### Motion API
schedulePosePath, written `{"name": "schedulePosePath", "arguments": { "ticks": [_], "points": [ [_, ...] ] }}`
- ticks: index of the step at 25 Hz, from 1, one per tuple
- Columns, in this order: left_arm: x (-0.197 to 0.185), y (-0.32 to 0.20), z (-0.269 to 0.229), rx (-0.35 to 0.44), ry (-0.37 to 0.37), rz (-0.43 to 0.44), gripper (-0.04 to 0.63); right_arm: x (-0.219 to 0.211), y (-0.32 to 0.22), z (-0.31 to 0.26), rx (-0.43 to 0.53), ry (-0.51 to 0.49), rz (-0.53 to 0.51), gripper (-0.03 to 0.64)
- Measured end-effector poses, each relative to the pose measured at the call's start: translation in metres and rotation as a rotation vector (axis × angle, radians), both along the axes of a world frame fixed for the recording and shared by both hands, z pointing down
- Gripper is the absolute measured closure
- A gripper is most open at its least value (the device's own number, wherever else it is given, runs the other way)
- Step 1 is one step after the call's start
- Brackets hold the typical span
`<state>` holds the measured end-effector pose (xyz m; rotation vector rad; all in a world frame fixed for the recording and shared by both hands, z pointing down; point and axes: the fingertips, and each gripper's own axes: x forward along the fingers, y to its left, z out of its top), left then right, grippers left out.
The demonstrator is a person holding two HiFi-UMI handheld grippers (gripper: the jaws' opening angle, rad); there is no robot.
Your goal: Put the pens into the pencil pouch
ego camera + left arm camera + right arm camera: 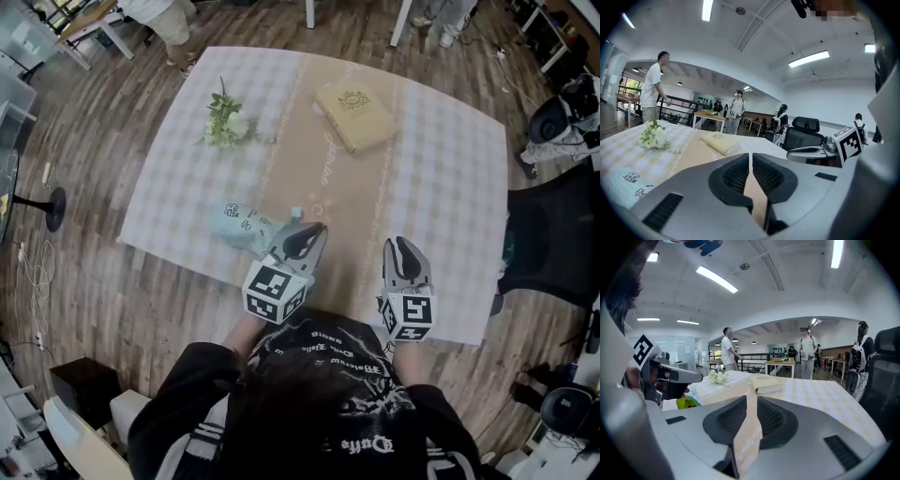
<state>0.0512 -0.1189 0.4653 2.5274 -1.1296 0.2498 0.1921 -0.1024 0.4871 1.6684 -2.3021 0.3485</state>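
- Head view: a square desk [450, 159] under a pale checked cloth, with a beige patterned runner [347, 187] down its middle, stands on a wood-plank floor.
- Task item: the pale mint fabric pencil pouch with small printed figures [239, 223] lies flat at the lower left of the desk. It is near the front edge and just left of the runner.
- In the right gripper view a yellow-green thing [686, 402] shows at the pouch, close beside the left claw. We cannot tell what it is.
- Left claw [314, 232]: lower centre of the head view, above the front edge of the desk. Its tip overlaps the right end of the pouch in the picture, but we cannot tell whether they touch.
- In its own view the jaws are drawn together to a hairline slit with nothing between them.
- Right claw [399, 246]: lower centre-right, beside the left claw and apart from the pouch.
- In its own view the jaws stand a little apart and empty. Only the runner shows through the narrow gap.
- A closed cream-yellow book [354, 114] lies in the upper centre, partly on the runner's right side.
- A small bunch of white flowers with green leaves [223, 124] lies in the upper left of the desk.
- A black office chair [553, 239] stands at the right edge of the frame.
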Motion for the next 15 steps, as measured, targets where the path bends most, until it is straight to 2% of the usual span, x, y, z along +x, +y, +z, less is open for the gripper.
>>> {"name": "schedulePosePath", "arguments": {
  "ticks": [4,9,15],
  "points": [
    [0.003,0.002,0.005,-0.014,-0.003,-0.023,0.568,0.009,0.0,-0.003,0.011,-0.004,0.016,0.605],
    [0.004,0.005,0.007,-0.032,0.028,-0.054,0.575,0.015,0.005,0.0,0.002,0.016,0.004,0.607],
    [0.004,0.007,0.007,-0.029,0.018,-0.063,0.575,0.018,0.007,0.002,0.006,0.048,-0.001,0.609]
  ]
}}
